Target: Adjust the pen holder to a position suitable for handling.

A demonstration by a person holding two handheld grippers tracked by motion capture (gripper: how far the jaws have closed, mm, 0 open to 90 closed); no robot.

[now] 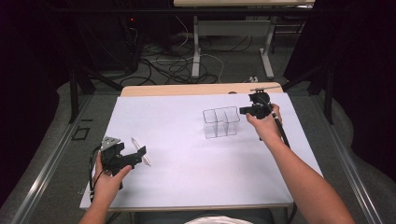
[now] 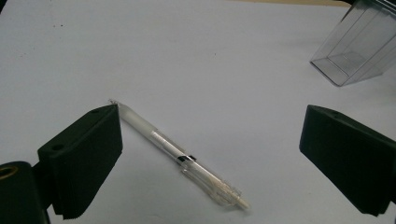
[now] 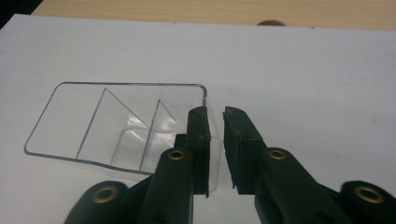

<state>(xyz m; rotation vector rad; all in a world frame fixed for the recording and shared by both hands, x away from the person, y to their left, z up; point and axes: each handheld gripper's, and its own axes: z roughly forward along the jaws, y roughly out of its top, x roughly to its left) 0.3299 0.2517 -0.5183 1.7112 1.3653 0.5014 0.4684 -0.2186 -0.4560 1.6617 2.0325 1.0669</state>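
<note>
Two tools are in play here, one in each hand. The left tool sits near the front left of the bench, which is covered by a white sheet, and its jaws are spread wide apart, gripping nothing. One clear pen lies flat on the sheet between those jaws; in the left gripper view its tip end is right up against the left-hand jaw, though whether they actually touch can't be told, and the other jaw is well apart from it.

One clear plastic organizer stands upright further back, right of centre, and it has three compartments side by side. They look empty.

The right tool is at the organizer's right end. In the right gripper view its jaws are nearly closed, with just a thin gap, and the organizer's end wall seems to run between them. Hard to say if it's really pinched or just straddled.
</note>
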